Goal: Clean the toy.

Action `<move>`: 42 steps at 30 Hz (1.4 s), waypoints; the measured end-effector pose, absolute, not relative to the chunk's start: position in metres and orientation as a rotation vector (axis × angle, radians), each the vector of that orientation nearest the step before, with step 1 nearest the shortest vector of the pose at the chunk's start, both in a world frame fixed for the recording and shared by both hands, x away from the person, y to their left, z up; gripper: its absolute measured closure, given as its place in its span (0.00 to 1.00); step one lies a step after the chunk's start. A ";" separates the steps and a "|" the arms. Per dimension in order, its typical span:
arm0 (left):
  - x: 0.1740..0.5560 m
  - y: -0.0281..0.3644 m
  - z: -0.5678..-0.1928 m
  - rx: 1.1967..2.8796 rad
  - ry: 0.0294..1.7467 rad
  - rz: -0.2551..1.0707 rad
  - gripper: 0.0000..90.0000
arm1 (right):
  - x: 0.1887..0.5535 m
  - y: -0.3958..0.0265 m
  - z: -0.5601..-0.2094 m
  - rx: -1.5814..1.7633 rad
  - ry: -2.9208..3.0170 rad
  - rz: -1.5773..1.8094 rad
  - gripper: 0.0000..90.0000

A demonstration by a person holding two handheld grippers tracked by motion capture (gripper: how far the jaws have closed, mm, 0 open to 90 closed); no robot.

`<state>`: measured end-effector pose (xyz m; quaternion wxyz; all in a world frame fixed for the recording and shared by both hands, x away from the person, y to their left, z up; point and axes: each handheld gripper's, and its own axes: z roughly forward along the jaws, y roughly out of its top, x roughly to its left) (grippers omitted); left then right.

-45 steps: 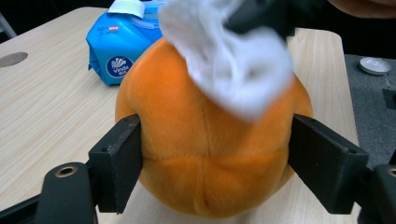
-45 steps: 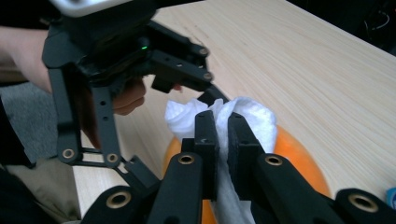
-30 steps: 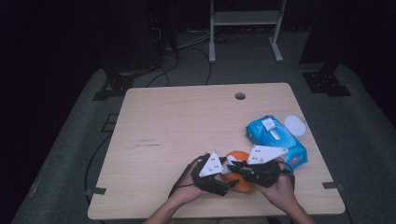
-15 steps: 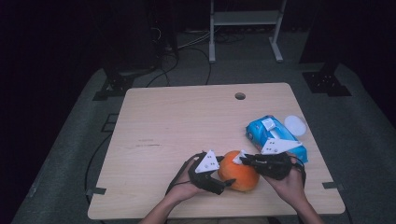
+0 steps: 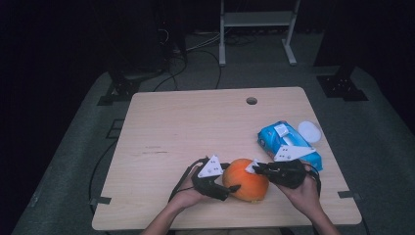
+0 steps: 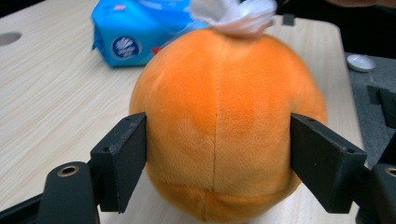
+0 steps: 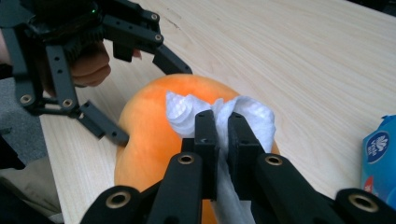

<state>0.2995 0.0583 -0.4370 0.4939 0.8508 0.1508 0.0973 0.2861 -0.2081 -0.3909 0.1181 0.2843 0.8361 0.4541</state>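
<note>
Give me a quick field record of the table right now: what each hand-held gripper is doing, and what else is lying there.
left hand-held gripper: jaws have just been closing around the orange plush ball, one on each side
right hand-held gripper: shut on a white wipe, pressed to the ball's top
ball: resting on the wooden table, near its front edge
blue wipes pack: to the right, behind the ball
white lid: beside the pack

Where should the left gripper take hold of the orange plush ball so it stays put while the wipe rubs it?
Grip the orange plush ball across its widest middle, coming in level from its left side, where the left gripper already straddles it. Its round, soft sides offer no edge. That leaves the top free for the white wipe.
</note>
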 end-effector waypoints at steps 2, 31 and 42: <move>0.300 0.060 -0.435 2.067 0.372 0.226 0.23 | 0.286 -0.206 -0.392 0.831 2.451 1.326 0.93; 0.295 0.061 -0.435 2.111 0.263 0.248 0.27 | 0.279 -0.187 -0.389 0.737 2.481 1.332 0.93; 0.291 0.056 -0.425 2.065 0.217 0.247 0.21 | 0.282 -0.192 -0.396 0.775 2.483 1.311 0.93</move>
